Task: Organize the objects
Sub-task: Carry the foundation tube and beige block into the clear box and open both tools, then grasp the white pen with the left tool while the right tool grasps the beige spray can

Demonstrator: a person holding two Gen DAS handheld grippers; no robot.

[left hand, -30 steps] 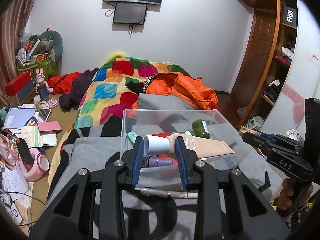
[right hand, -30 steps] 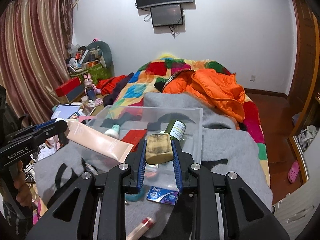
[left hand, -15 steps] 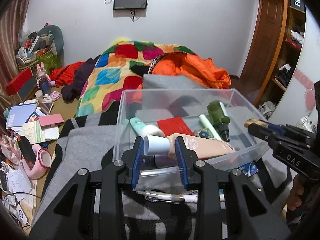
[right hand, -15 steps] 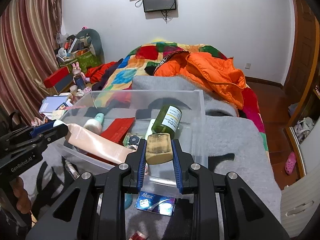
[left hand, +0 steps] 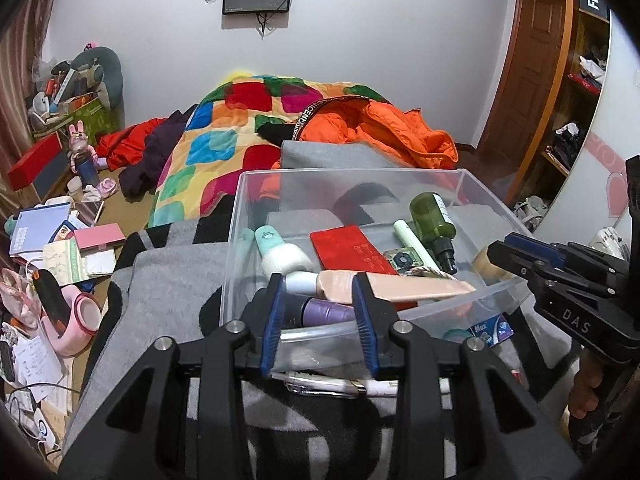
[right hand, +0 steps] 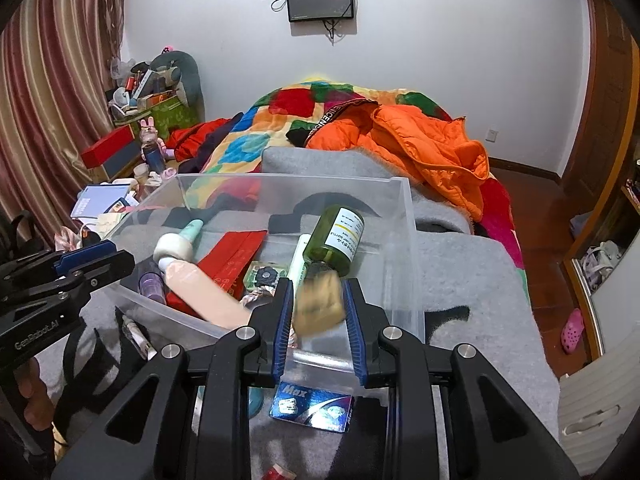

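A clear plastic bin (left hand: 472,184) (right hand: 404,216) sits on a grey blanket on the bed. It holds a green bottle (left hand: 432,216) (right hand: 336,240), a red pouch (left hand: 352,248), a mint tube and other small items. My left gripper (left hand: 320,300) has opened; the peach tube (left hand: 400,286) (right hand: 200,292) lies across the bin's near edge between its fingers. My right gripper (right hand: 318,300) has opened too; the tan wooden block (right hand: 320,300) is blurred between its pads, over the bin's near right corner.
A blue "Max" packet (right hand: 312,404) and a pen-like tube (left hand: 320,384) lie on the blanket in front of the bin. An orange jacket (right hand: 408,140) and patchwork quilt lie behind. Clutter covers the floor at left (left hand: 48,248). A wooden shelf stands at right.
Both grippers moved forward and down over the bin and opened. The peach tube now rests on the bin's contents. The wooden block is loose and blurred between the right pads.
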